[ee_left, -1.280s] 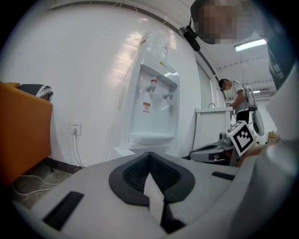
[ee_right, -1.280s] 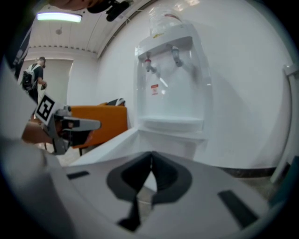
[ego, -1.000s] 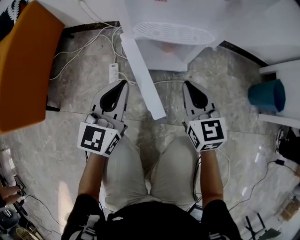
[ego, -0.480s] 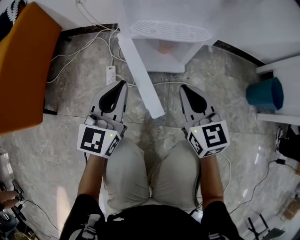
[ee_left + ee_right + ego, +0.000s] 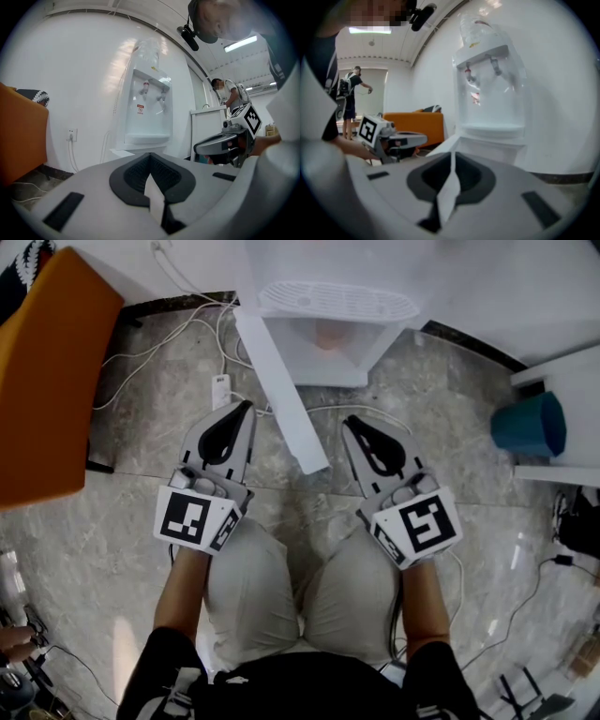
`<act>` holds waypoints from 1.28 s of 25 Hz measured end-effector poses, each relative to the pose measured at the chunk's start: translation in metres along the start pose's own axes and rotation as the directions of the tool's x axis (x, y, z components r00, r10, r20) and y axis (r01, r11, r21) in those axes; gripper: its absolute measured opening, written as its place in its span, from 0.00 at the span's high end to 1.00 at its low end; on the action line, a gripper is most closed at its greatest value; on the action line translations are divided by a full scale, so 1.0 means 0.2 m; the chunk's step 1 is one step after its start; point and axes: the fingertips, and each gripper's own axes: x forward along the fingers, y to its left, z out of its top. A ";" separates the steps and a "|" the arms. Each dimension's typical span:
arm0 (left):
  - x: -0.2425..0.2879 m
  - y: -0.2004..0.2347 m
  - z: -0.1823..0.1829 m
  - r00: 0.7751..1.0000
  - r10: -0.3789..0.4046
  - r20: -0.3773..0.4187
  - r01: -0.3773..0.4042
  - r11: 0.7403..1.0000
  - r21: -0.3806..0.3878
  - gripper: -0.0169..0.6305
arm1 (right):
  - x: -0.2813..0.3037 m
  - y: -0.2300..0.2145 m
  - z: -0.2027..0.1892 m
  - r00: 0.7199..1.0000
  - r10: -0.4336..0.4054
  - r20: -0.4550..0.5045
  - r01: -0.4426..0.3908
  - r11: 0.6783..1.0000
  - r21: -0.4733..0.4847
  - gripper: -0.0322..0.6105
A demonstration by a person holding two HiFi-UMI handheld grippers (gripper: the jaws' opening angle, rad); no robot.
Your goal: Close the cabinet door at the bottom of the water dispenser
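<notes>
The white water dispenser (image 5: 337, 301) stands at the top of the head view. Its bottom cabinet door (image 5: 281, 395) is swung open and juts toward me edge-on over the marble floor. My left gripper (image 5: 246, 409) is shut and empty, just left of the door's free end. My right gripper (image 5: 352, 423), shut with nothing in it, is angled toward the door's free edge from the right, a short gap away. The left gripper view has the dispenser (image 5: 147, 108) ahead and the door panel (image 5: 206, 133) to the right. In the right gripper view the door (image 5: 443, 145) slopes out left of the dispenser (image 5: 490, 93).
An orange seat (image 5: 52, 371) fills the left side. White cables and a power strip (image 5: 225, 385) lie on the floor left of the door. A teal bin (image 5: 532, 426) sits by white furniture (image 5: 562, 371) at the right. More cables lie at the bottom right.
My right gripper has moved forward and to the left, turning toward the door's free edge. The left gripper has stayed where it was. The door has not moved.
</notes>
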 end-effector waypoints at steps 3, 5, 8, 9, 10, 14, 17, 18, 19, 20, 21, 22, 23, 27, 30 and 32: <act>0.01 -0.01 -0.01 1.000 -0.003 -0.004 0.003 1.000 -0.002 0.96 | 0.00 0.06 0.02 0.999 0.050 0.009 -0.050 0.999 0.007 0.89; 0.01 -0.01 -0.01 1.000 -0.004 -0.002 0.004 1.000 -0.001 0.96 | 0.00 0.09 0.02 0.996 0.087 0.012 -0.087 0.996 0.001 0.86; 0.01 -0.01 -0.01 1.000 -0.001 -0.004 0.001 1.000 0.002 0.96 | 0.01 0.16 0.02 0.991 0.136 0.001 -0.136 0.990 -0.023 0.78; 0.00 -0.01 -0.01 1.000 0.001 -0.005 -0.001 1.000 0.000 0.96 | 0.01 0.19 0.01 0.988 0.153 -0.011 -0.154 0.987 -0.037 0.75; 0.00 -0.01 -0.02 1.000 0.004 -0.006 -0.004 1.000 -0.001 0.96 | 0.02 0.21 0.00 0.985 0.171 -0.025 -0.172 0.984 -0.052 0.72; 0.00 -0.02 -0.01 1.000 0.004 -0.004 -0.004 1.000 0.001 0.96 | 0.04 0.32 -0.03 0.970 0.232 -0.069 -0.238 0.966 -0.103 0.62; 0.00 -0.02 -0.02 1.000 0.002 -0.009 -0.002 1.000 0.009 0.96 | 0.05 0.37 -0.05 0.960 0.264 -0.092 -0.275 0.952 -0.135 0.57; 0.00 -0.02 -0.02 1.000 0.002 -0.011 -0.002 1.000 0.009 0.96 | 0.05 0.38 -0.06 0.960 0.263 -0.099 -0.276 0.950 -0.144 0.57; 0.00 -0.02 -0.02 1.000 0.002 -0.012 -0.002 1.000 0.008 0.96 | 0.06 0.37 -0.07 0.960 0.257 -0.107 -0.272 0.950 -0.154 0.56; 0.00 -0.02 -0.02 1.000 0.003 -0.011 -0.003 1.000 0.007 0.96 | 0.06 0.37 -0.08 0.961 0.251 -0.113 -0.267 0.949 -0.166 0.57; 0.00 -0.02 -0.02 1.000 0.003 -0.010 -0.003 1.000 0.007 0.96 | 0.07 0.37 -0.09 0.962 0.247 -0.117 -0.265 0.948 -0.177 0.56; 0.00 -0.02 -0.02 1.000 0.002 -0.009 -0.002 1.000 0.007 0.96 | 0.07 0.37 -0.10 0.962 0.245 -0.117 -0.264 0.947 -0.185 0.57; -0.01 -0.03 -0.02 1.000 0.000 -0.009 0.000 1.000 0.007 0.96 | 0.07 0.37 -0.10 0.963 0.245 -0.116 -0.263 0.946 -0.188 0.57; -0.01 -0.04 -0.03 1.000 -0.006 -0.009 0.006 1.000 0.006 0.96 | 0.07 0.35 -0.11 0.965 0.236 -0.117 -0.255 0.950 -0.181 0.56; 0.00 -0.05 -0.02 1.000 -0.013 -0.007 0.013 1.000 0.006 0.96 | 0.06 0.32 -0.10 0.970 0.217 -0.109 -0.232 0.959 -0.162 0.56; 0.01 -0.06 -0.01 1.000 -0.022 -0.005 0.022 1.000 0.013 0.96 | 0.04 0.28 -0.10 0.976 0.192 -0.104 -0.206 0.968 -0.144 0.56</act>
